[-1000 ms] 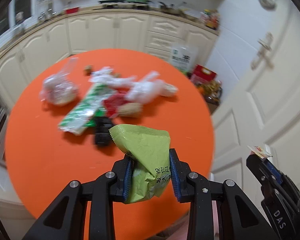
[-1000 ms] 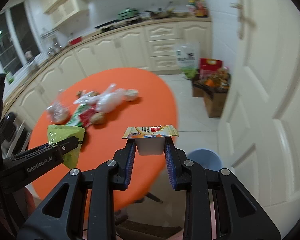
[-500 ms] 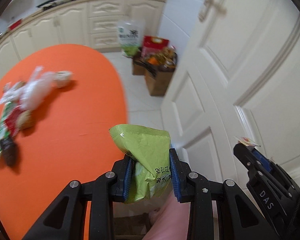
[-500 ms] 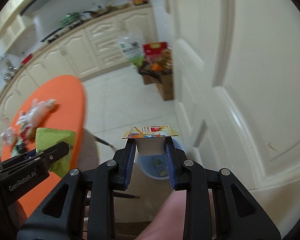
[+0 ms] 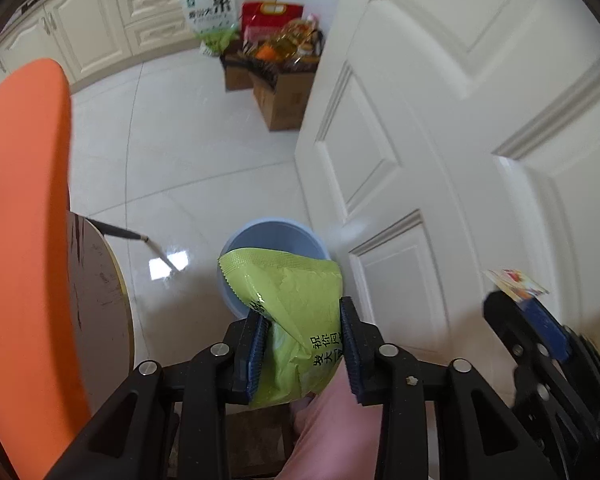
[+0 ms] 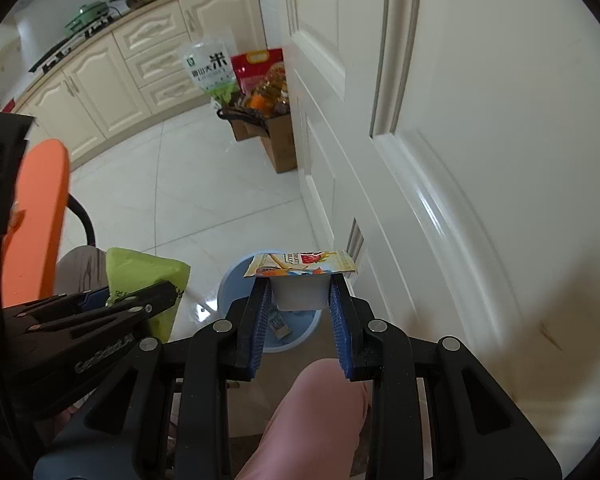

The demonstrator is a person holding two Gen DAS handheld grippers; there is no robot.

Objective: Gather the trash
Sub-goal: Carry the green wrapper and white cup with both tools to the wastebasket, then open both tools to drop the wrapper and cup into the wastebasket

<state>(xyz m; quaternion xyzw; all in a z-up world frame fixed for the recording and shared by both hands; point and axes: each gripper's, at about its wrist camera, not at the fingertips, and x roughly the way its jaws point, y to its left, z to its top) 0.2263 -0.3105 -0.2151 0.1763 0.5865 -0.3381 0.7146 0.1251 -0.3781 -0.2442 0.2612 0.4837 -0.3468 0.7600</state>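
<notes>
My left gripper (image 5: pixel 302 350) is shut on a green snack bag (image 5: pixel 296 312) and holds it above the near rim of a light blue trash bin (image 5: pixel 274 234) on the floor. My right gripper (image 6: pixel 299 314) is shut on a small white plastic cup (image 6: pixel 300 294) with a printed foil lid, held over the same bin (image 6: pixel 236 280), which has a small wrapper inside. The left gripper with the green bag shows at the left of the right wrist view (image 6: pixel 112 308). The right gripper shows at the right edge of the left wrist view (image 5: pixel 528 320).
The orange round table (image 5: pixel 20 240) is at the left, its edge near the bin. A white panelled door (image 5: pixel 460 140) stands right behind the bin. Cardboard boxes with groceries (image 5: pixel 276 80) and a rice bag (image 5: pixel 214 16) sit on the tiled floor by cream cabinets.
Both grippers have swung right, away from the trash on the orange table, and tilted down toward the floor. The blue bin has come under them. Both still hold their items.
</notes>
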